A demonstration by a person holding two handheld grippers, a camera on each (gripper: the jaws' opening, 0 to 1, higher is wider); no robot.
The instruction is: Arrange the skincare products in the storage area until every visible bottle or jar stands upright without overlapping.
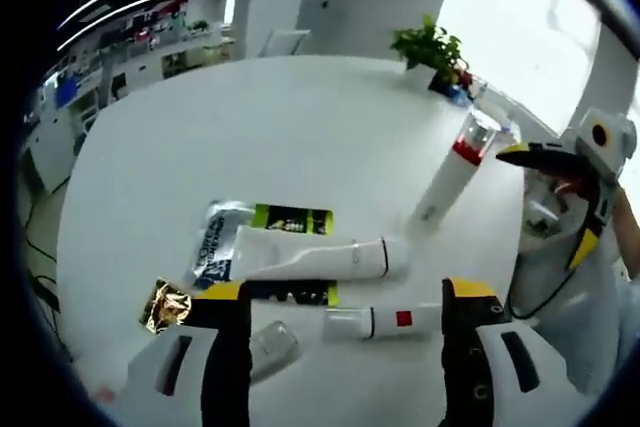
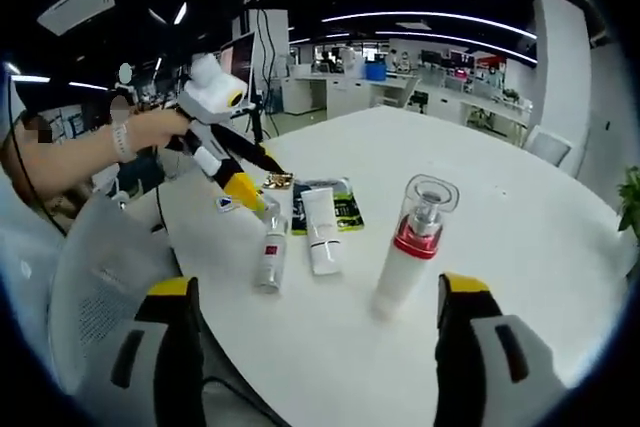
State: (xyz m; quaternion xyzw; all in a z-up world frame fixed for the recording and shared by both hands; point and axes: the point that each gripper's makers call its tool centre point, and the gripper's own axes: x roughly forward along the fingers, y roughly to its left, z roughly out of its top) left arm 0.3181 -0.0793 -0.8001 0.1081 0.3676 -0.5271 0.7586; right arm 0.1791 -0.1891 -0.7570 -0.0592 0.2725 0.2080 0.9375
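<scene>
On a round white bench [image 2: 520,227], a pump bottle [image 2: 410,247] with a red collar and clear cap stands upright. The right claw [image 2: 315,347] hangs before it with jaws spread wide, gripping nothing. Further back, a white tube [image 2: 321,232] and a slim bottle [image 2: 270,247] with a red label lie flat beside dark sachets [image 2: 345,205]. The left claw [image 1: 345,322], also wide and empty, hovers over them, near a potted plant [image 1: 432,50].

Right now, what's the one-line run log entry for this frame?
pump bottle: upright | white tube: lying | slim bottle: lying | left gripper: open, empty | right gripper: open, empty
</scene>
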